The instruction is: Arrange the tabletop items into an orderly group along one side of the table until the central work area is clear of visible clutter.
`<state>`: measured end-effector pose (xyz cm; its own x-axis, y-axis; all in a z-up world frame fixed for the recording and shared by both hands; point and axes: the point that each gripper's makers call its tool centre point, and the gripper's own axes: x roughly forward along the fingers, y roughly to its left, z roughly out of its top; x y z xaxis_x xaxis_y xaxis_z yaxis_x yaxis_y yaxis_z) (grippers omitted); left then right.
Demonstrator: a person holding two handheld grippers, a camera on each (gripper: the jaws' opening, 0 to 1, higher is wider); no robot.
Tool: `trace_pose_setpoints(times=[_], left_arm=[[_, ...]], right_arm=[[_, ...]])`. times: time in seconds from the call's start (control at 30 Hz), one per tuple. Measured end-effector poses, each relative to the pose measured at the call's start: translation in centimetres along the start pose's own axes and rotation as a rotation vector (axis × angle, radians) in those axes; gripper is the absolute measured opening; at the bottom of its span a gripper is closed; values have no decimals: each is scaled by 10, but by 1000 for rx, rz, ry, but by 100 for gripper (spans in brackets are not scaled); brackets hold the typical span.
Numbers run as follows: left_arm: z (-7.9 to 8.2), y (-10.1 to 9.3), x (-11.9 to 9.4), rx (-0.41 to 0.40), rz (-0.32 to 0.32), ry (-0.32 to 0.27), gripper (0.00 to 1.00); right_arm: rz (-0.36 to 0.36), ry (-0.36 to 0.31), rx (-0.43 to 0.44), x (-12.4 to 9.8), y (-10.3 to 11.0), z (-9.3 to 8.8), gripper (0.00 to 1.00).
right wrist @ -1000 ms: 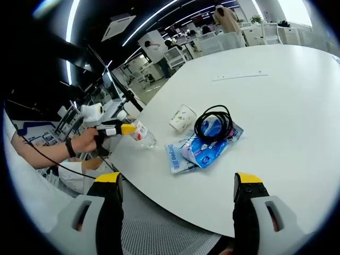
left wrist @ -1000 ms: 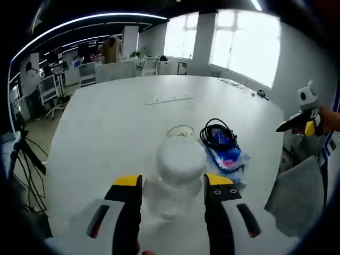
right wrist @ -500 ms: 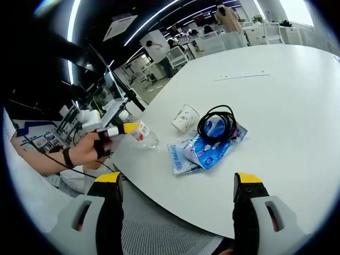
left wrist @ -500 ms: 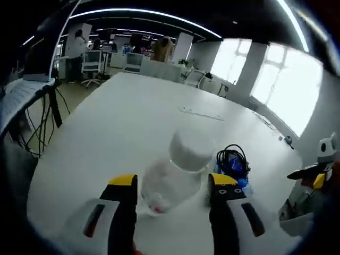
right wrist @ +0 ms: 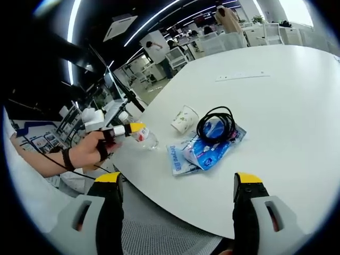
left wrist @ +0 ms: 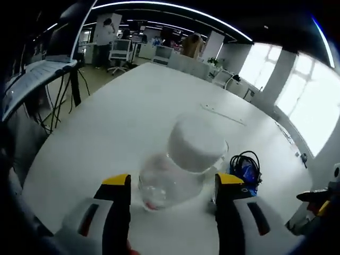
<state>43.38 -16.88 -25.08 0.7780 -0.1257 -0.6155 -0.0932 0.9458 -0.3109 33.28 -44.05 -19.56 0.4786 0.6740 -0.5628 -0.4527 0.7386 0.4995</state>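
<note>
Clear plastic bottle with white cap [left wrist: 178,167] sits gripped in left gripper [left wrist: 171,187] fingers — probably for moving aside; right gripper [right wrist: 176,183] fingers wide, empty.

No text, brand, number or sign is legible in either view. The blue-and-white plastic packet [right wrist: 204,151] at the centre of the right gripper view carries white lettering, too small and blurred to read. The clear plastic bottle [left wrist: 178,170] at the centre of the left gripper view shows a red label patch, unreadable.
</note>
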Motion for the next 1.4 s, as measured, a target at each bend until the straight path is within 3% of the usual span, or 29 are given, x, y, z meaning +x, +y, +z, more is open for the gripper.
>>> trace_pose_setpoints(times=[0.1,0.2,0.47,1.07,1.4], left_arm=[[-2,1,-1,17,5,6,60],[-2,6,-2,32,24,5,47],[2,7,-5,147,-6,8,40],[2,5,-8,316,-58,23,38],[2,7,-7,327,-84,45,39]], right_arm=[[0,2,3,0,0,-2,86],[-1,4,6,1,0,-4,86],[2,9,7,3,1,-5,85],[-3,14,10,2,0,-7,85],[1,13,12,3,2,-8,85]])
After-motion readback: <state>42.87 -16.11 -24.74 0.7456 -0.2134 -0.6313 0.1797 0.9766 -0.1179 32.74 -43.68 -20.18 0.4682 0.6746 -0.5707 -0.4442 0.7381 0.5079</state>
